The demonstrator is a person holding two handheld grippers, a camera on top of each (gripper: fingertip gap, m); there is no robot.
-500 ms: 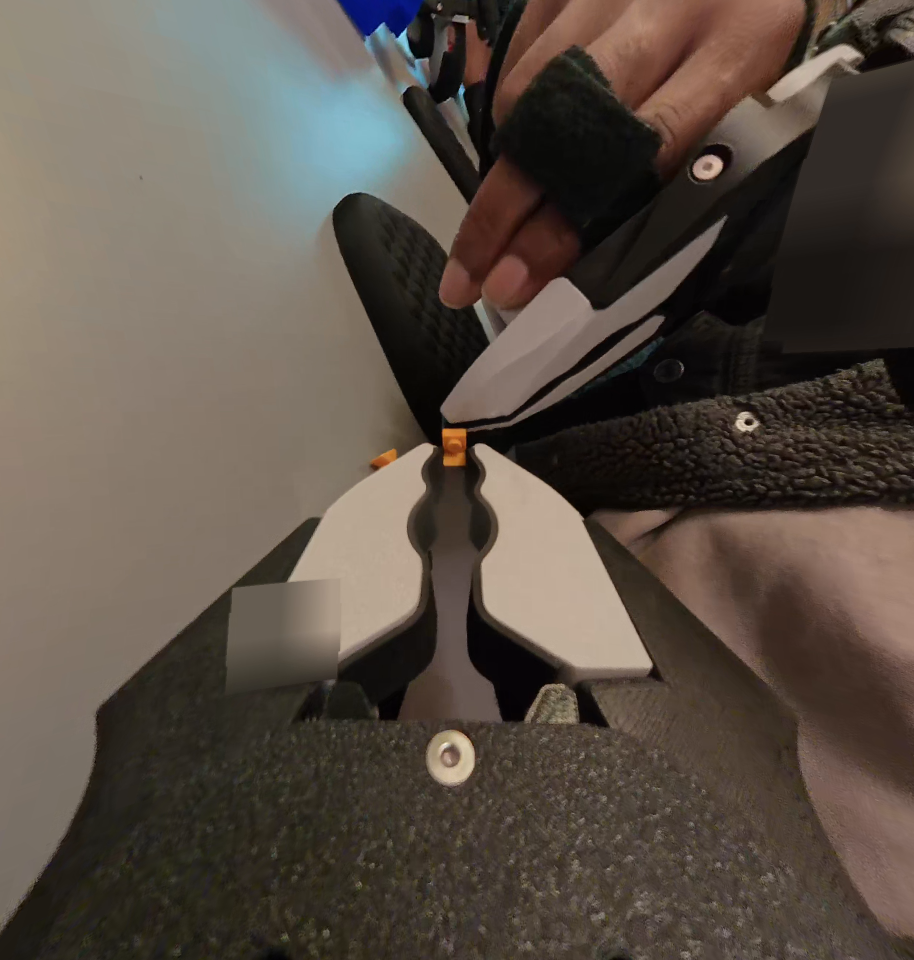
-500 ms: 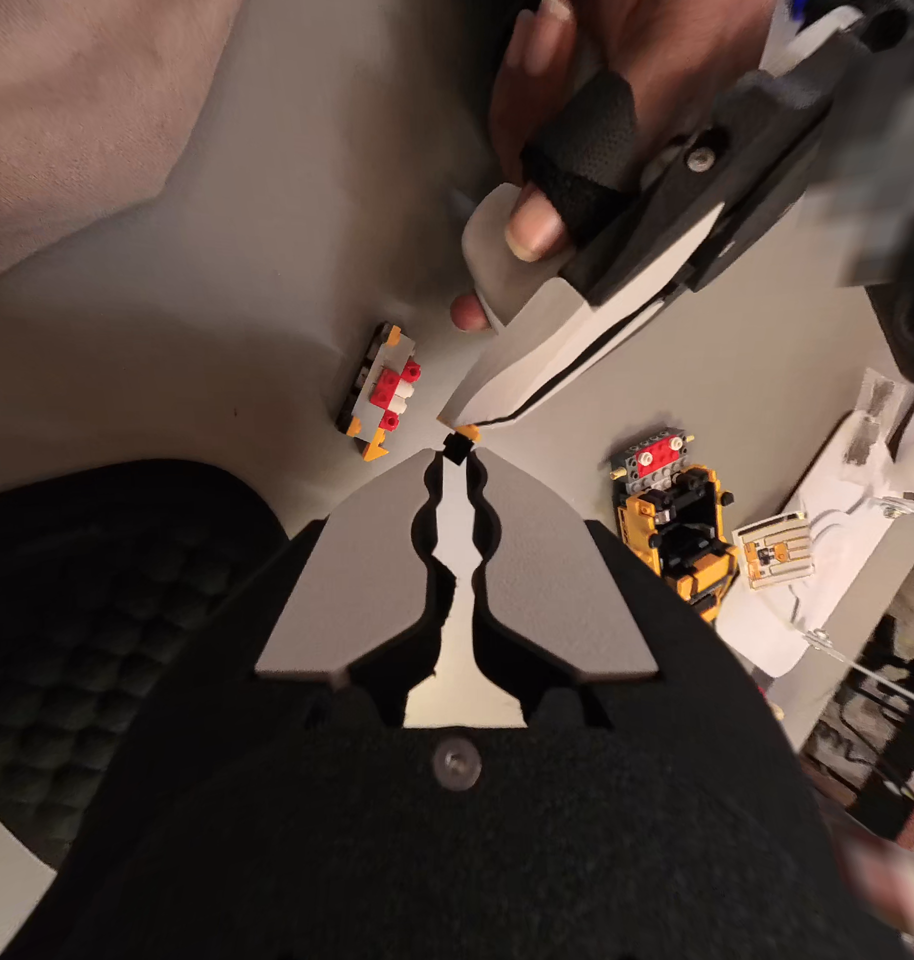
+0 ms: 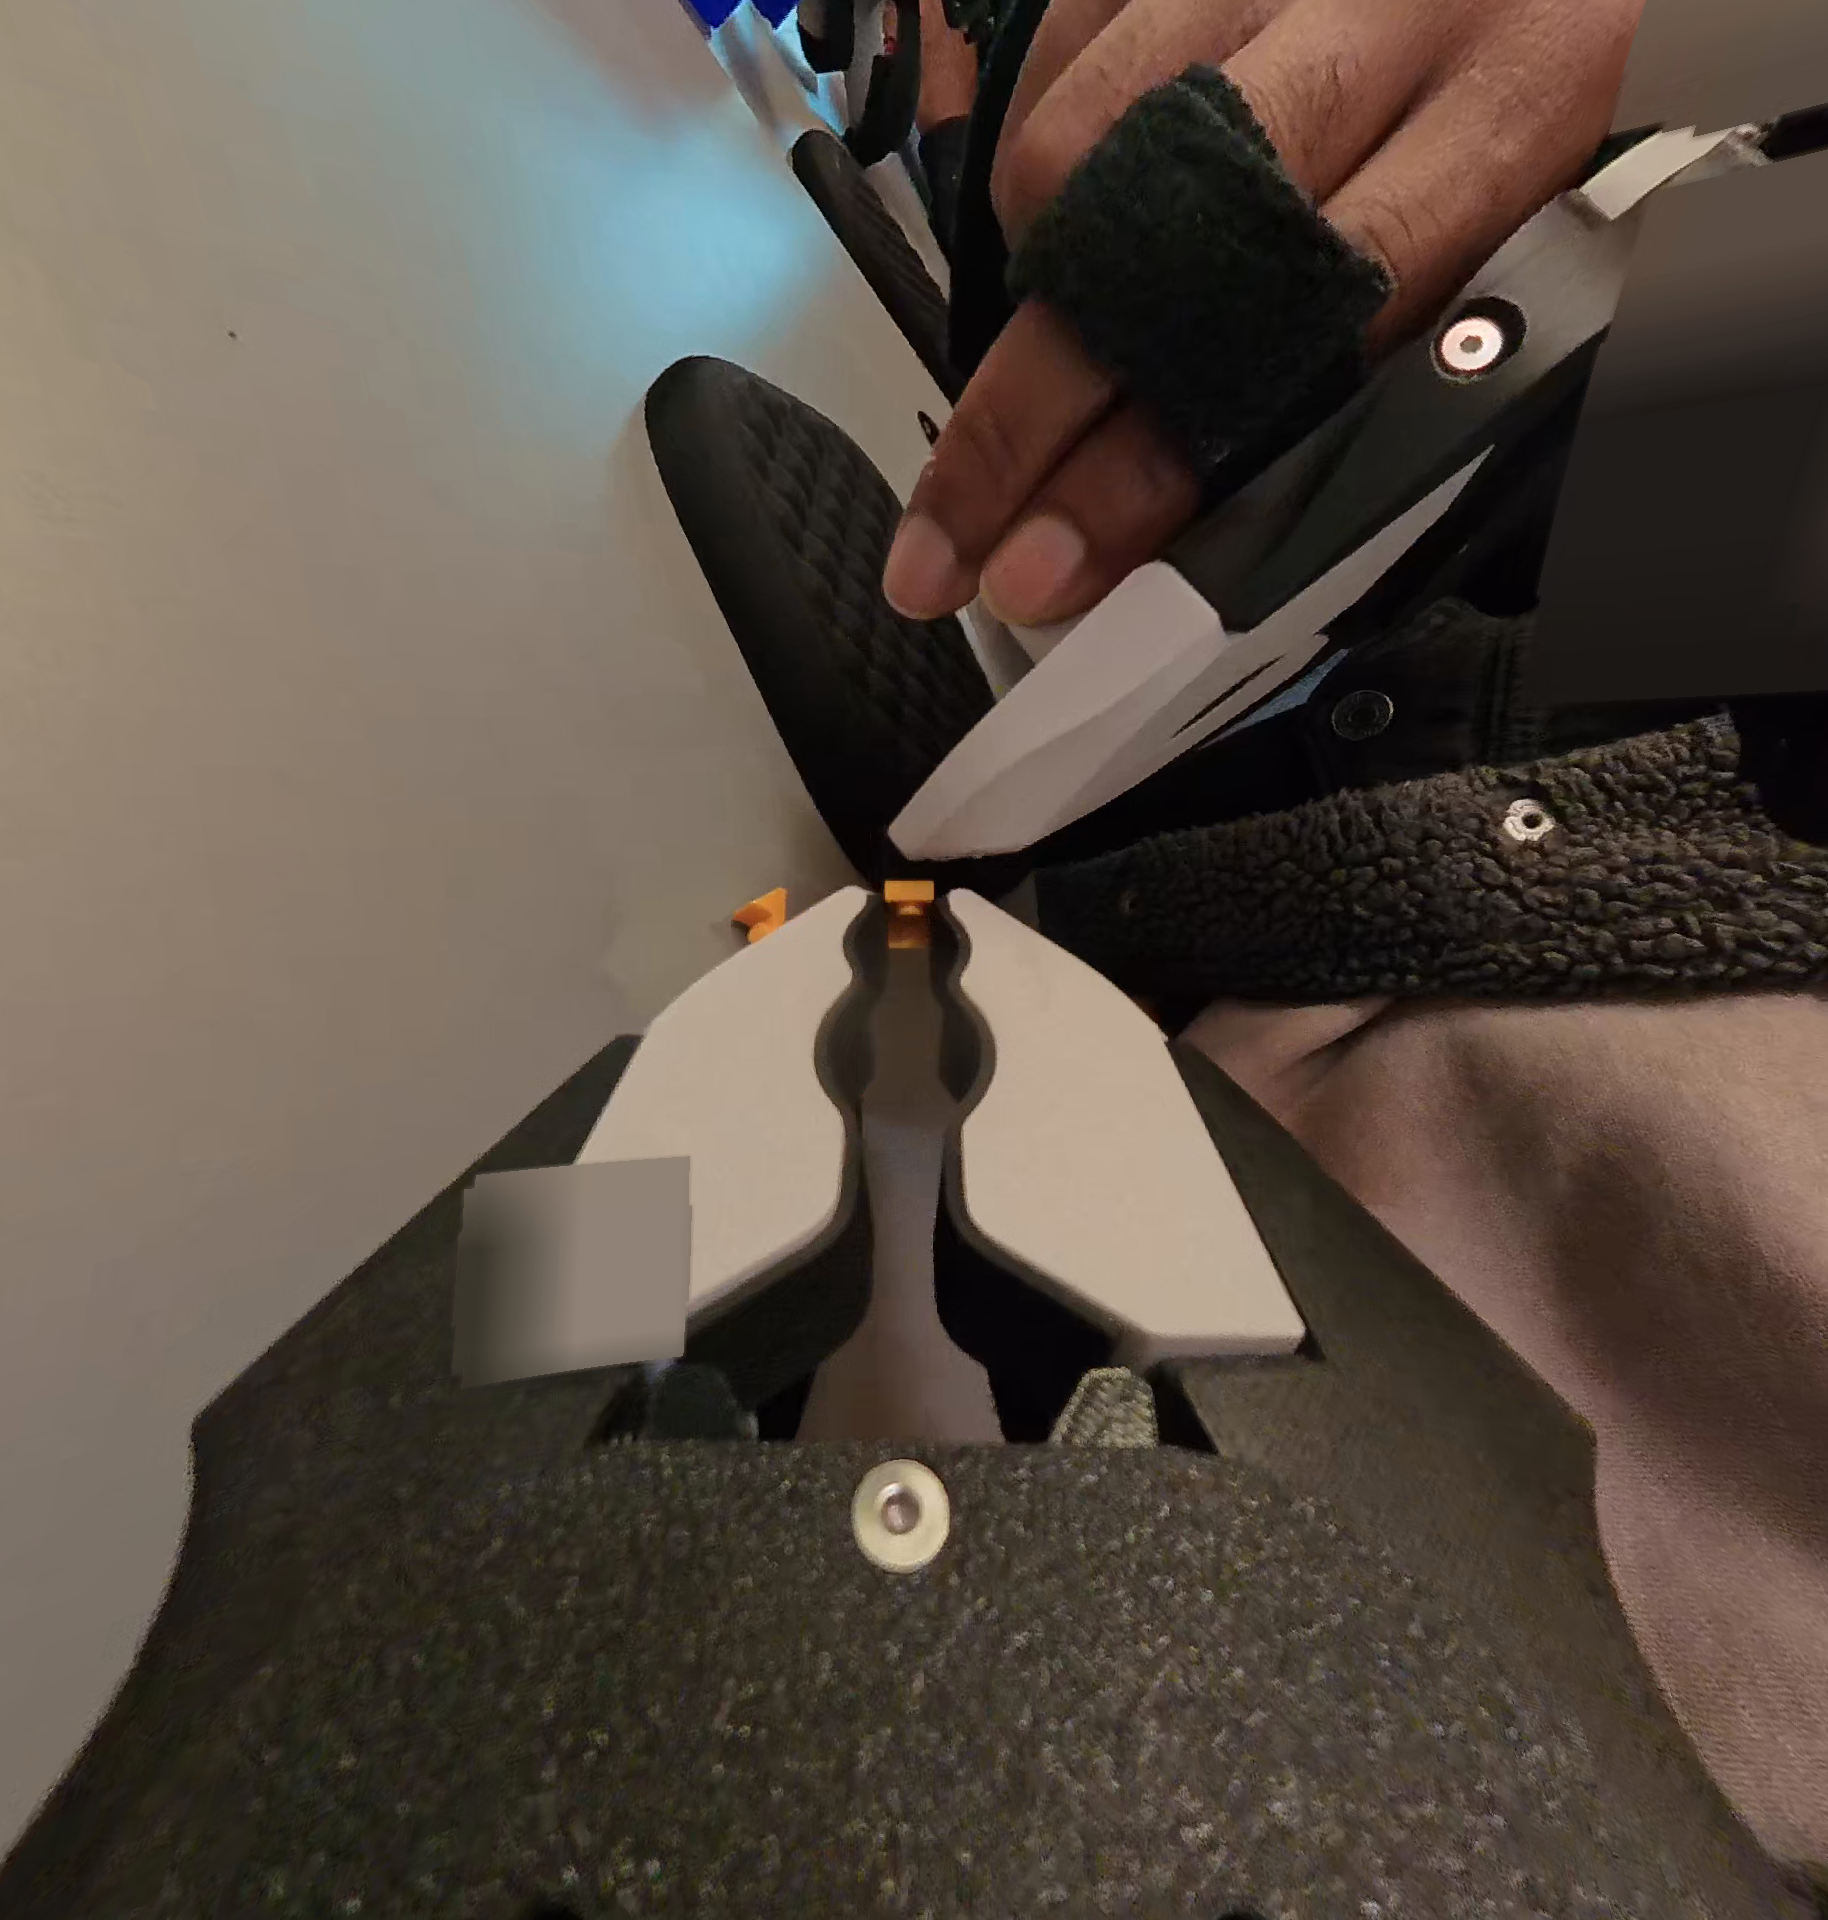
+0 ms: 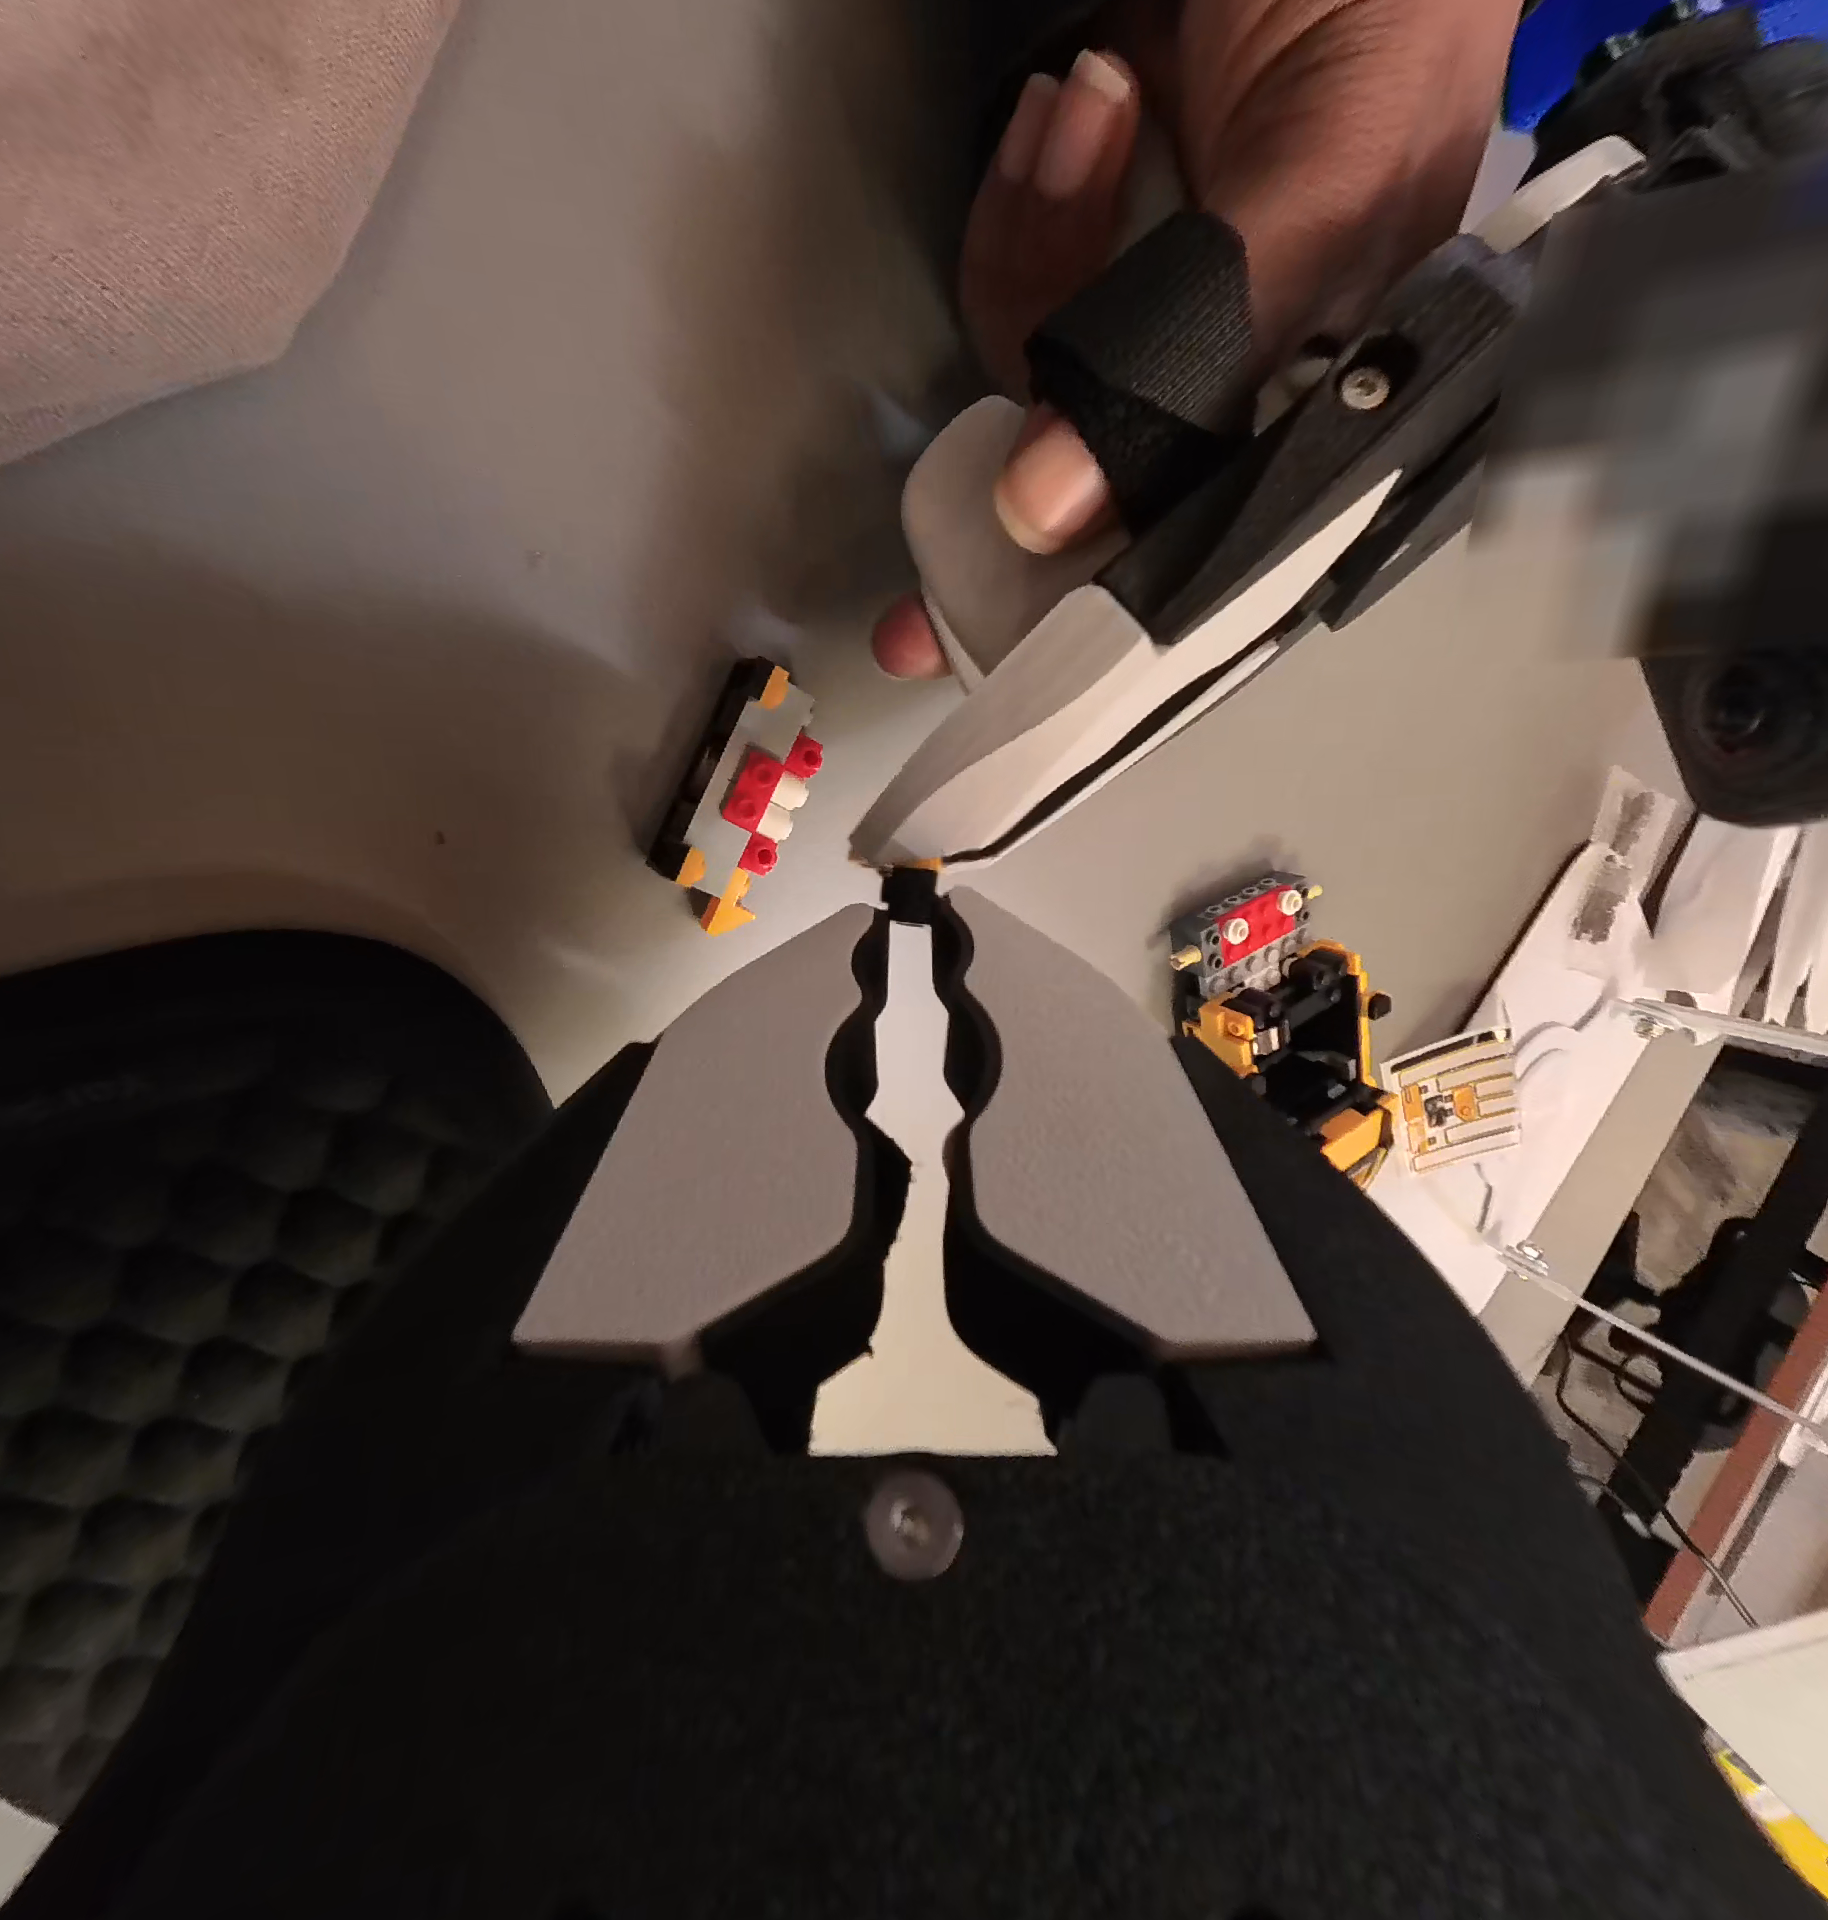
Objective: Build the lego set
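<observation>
Little has moved: left tool (image 3: 908, 914) clenches orange piece (image 3: 907, 906); right tool (image 4: 910, 906) apparently grips black piece (image 4: 908, 896).

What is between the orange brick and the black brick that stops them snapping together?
Nothing visible. The left gripper pinches the orange brick, the right gripper pinches the black brick, and the two pieces meet tip to tip above the table.
</observation>
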